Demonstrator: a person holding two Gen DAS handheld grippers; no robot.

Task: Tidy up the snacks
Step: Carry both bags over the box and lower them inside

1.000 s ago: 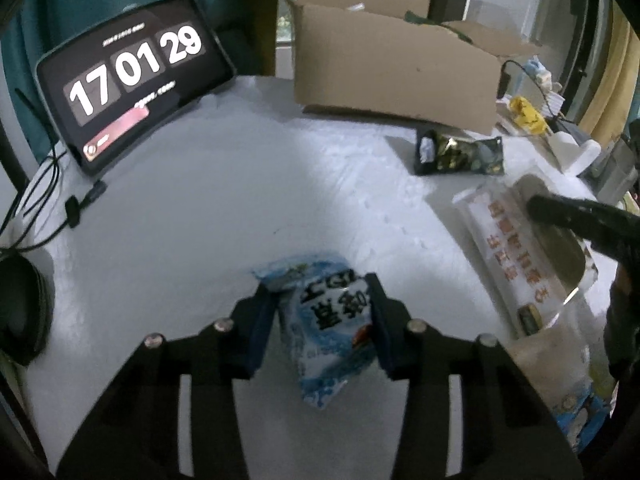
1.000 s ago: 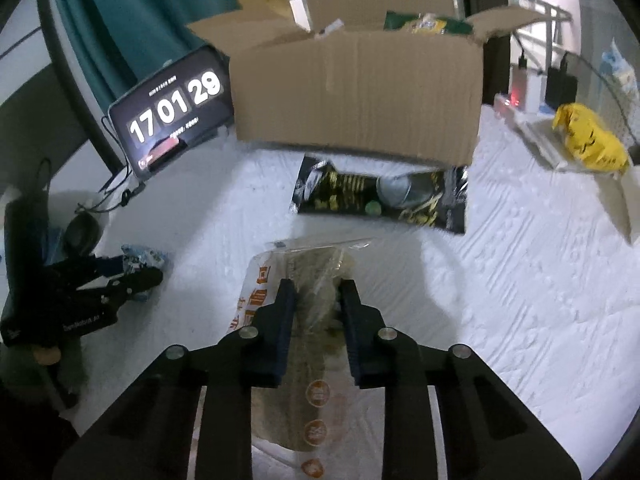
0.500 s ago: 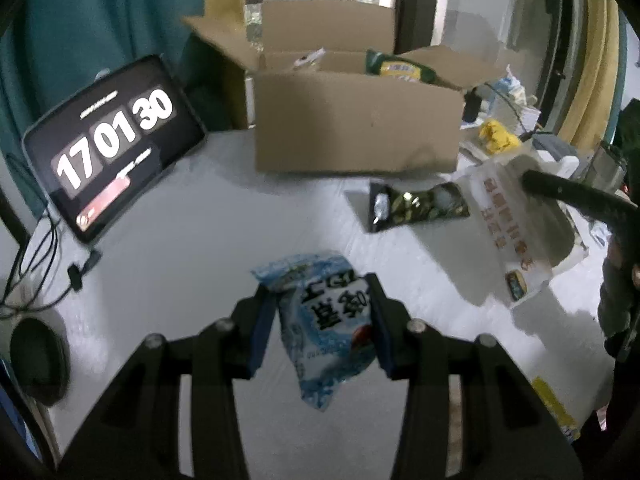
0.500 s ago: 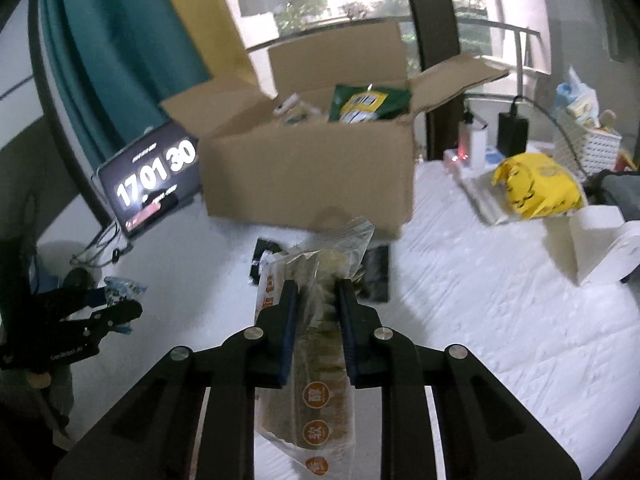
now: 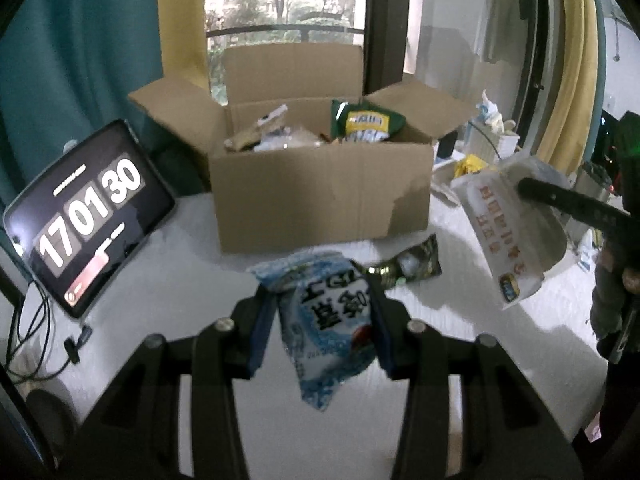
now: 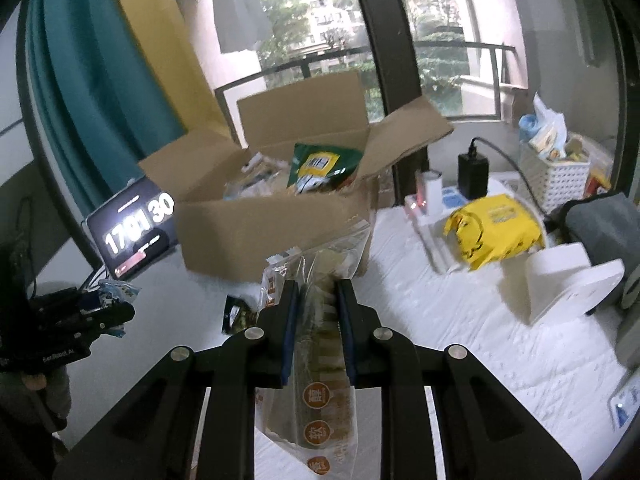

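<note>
Carrying both snacks toward the open cardboard box (image 5: 320, 196) at frame centre: the left tool (image 5: 320, 312) is clamped on the blue packet (image 5: 326, 324), the right tool (image 6: 318, 320) on the clear biscuit bag (image 6: 324, 380). Both tilt downward above the counter (image 6: 460, 320). Next they must clear the box rim.

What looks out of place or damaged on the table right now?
One dark snack packet lies loose on the table in front of the cardboard box, not yet packed. The box's front wall has a torn lower right corner. Nothing looks spilled.
</note>
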